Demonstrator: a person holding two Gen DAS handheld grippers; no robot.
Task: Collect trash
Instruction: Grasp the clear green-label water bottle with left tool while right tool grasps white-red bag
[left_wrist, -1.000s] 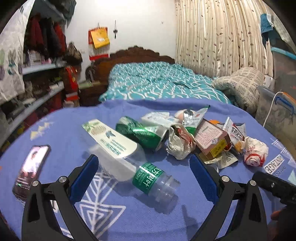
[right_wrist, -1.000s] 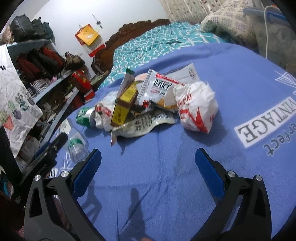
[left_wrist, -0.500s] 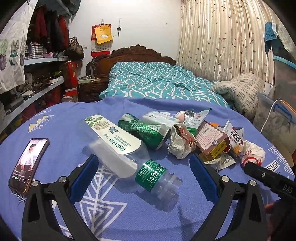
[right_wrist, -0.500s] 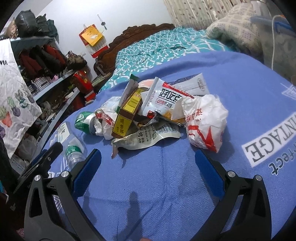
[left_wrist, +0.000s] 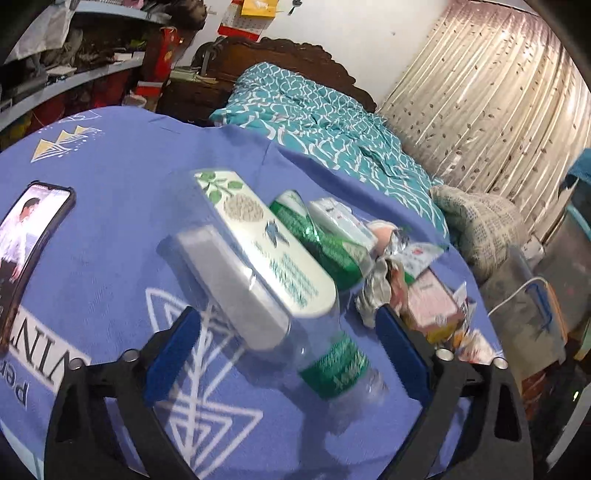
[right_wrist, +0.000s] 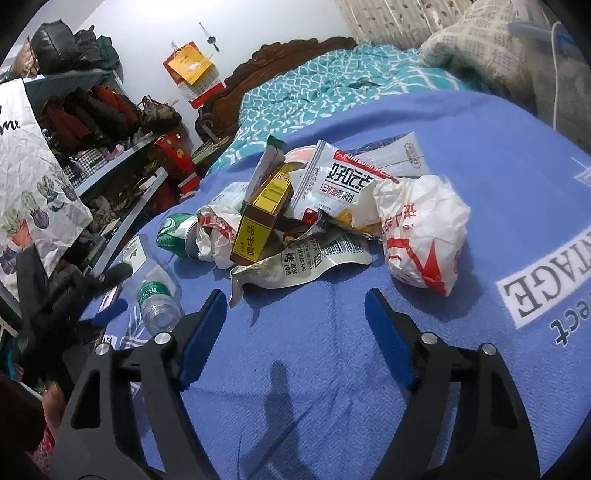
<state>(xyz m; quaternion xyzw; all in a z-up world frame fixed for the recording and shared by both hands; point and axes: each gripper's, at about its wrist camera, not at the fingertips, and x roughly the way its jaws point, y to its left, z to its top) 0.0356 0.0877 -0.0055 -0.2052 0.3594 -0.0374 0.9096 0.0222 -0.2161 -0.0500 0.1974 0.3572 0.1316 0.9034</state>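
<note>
1. I see a blue cloth (right_wrist: 332, 350) with a trash pile (right_wrist: 325, 214).
2. My left gripper (left_wrist: 288, 339) is wide open around the bottle (left_wrist: 280, 295) (not squeezing it).
3. My right gripper (right_wrist: 295, 328) is open and holds nothing.

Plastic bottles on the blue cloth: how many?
1. The clear bottle lies on its side between the open left gripper fingers; the trash pile may hide others.
</note>
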